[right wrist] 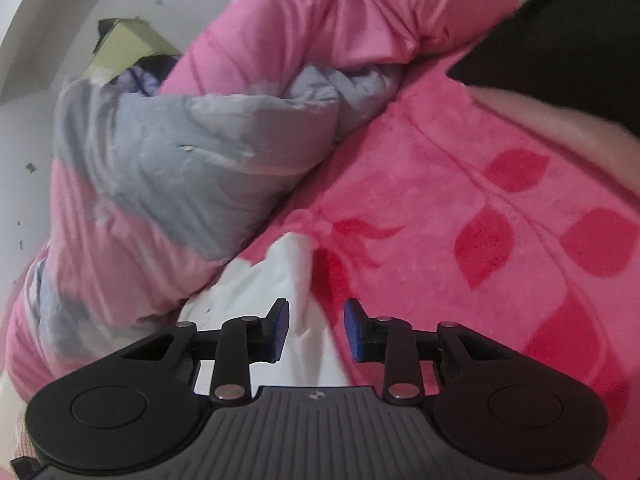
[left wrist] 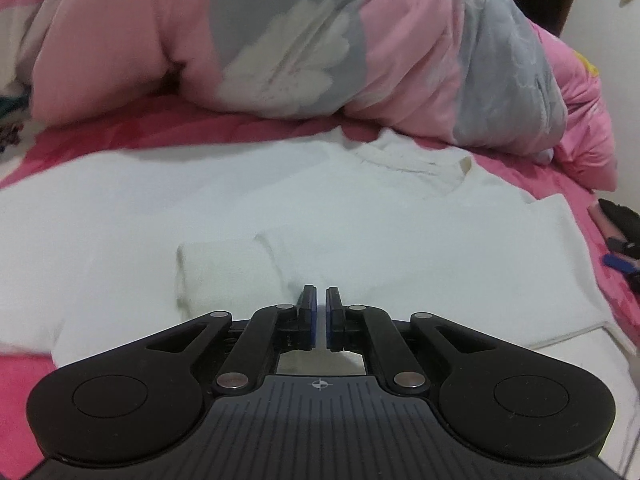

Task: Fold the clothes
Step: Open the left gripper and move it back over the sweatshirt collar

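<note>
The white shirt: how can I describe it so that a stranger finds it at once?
Find the bed with the pink blanket. In front of the heaped pink-and-grey quilt, the white shirt lies spread flat, collar toward the quilt. It is the only plain white cloth; everything around it is pink or patterned.
</note>
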{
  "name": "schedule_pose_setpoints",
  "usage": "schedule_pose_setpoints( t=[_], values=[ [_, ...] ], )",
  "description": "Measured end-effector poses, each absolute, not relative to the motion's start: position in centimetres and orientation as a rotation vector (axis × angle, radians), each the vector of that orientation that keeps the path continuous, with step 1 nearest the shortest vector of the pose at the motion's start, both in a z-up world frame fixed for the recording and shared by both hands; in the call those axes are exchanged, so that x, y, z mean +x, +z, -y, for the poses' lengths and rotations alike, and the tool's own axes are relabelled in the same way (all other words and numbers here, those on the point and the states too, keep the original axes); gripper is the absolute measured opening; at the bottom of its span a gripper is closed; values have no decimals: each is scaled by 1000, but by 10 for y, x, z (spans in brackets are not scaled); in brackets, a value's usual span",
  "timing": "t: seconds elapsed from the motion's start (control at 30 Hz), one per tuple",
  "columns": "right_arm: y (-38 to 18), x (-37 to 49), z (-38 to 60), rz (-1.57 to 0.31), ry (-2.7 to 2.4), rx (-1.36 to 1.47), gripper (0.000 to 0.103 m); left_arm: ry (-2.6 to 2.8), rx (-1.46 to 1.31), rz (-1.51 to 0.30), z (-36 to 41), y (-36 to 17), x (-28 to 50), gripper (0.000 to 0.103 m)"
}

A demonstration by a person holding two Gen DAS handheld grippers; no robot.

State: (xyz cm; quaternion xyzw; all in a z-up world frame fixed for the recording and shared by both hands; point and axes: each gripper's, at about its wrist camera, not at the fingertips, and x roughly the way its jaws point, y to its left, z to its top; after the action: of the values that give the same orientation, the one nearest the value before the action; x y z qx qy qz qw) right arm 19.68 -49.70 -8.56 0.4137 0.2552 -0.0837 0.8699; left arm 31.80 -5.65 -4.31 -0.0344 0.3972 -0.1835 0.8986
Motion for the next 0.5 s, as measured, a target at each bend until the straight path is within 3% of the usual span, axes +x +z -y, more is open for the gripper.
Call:
schedule_pose_setpoints(
  t=[0.13,0.27,0.5],
  values=[
    [-104,199,499,-558,-154,869,29,-499,-17,-816,108,-23,332,7],
    [-105,194,500,-533,-125,853,29,-714,-61,-863,181,-15,356,29],
    [-104,193,502,-551,-27,835,29,-910,-114,-956,287,-35,380,40]
  ],
)
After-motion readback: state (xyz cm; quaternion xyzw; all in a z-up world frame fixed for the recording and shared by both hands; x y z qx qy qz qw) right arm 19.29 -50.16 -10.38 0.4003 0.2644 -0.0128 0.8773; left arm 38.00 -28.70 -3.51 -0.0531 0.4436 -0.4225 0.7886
